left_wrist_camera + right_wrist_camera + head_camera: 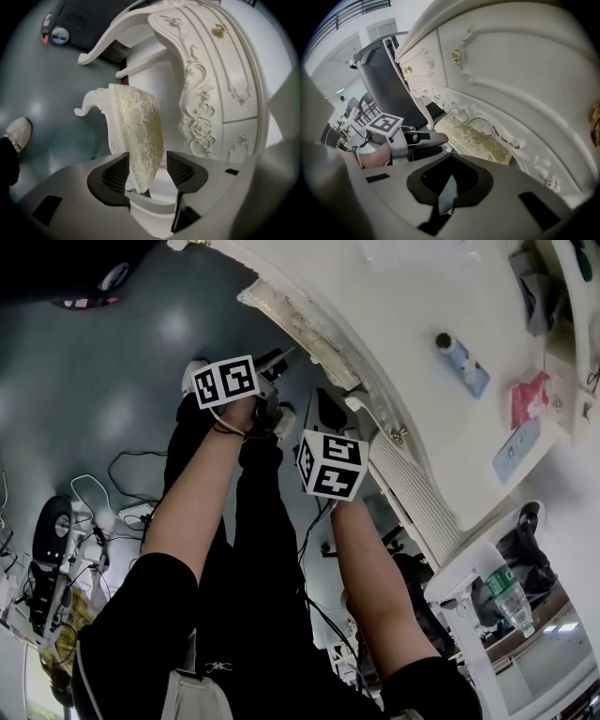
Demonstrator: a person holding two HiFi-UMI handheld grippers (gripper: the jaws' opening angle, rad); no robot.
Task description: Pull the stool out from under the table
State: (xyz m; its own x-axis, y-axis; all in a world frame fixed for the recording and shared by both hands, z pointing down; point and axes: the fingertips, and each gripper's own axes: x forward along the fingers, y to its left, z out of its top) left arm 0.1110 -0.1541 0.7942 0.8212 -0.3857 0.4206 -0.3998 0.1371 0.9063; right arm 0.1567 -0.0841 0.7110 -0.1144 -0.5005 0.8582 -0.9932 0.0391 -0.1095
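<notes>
There is one stool (138,126), and it stands under the one bench (206,89), with its cream flowered seat tucked below the carved front edge. There are two grippers. The left gripper (147,158) has the near edge of the seat between its two fingers (115,172). They are spread wide and a narrow gap shows beside the right one, so they are released and do not press. The right gripper (449,161) hangs near the bench front with its fingers (464,180) clenched together on nothing. Only the left gripper view shows one curled stool leg (88,107), the carved roses (199,129) and a light shoe (18,133) on the floor. Only the right gripper view shows the left gripper from the side, its tips just beside the seat (480,140), and the drawer fronts with gold knobs (458,56). In the head view the bench top (422,296) covers the stool, and it carries a small bottle (459,362). Open grey floor (112,343) lies on the person's side of the stool. Cables (122,470) lie well apart, near the left edge.
</notes>
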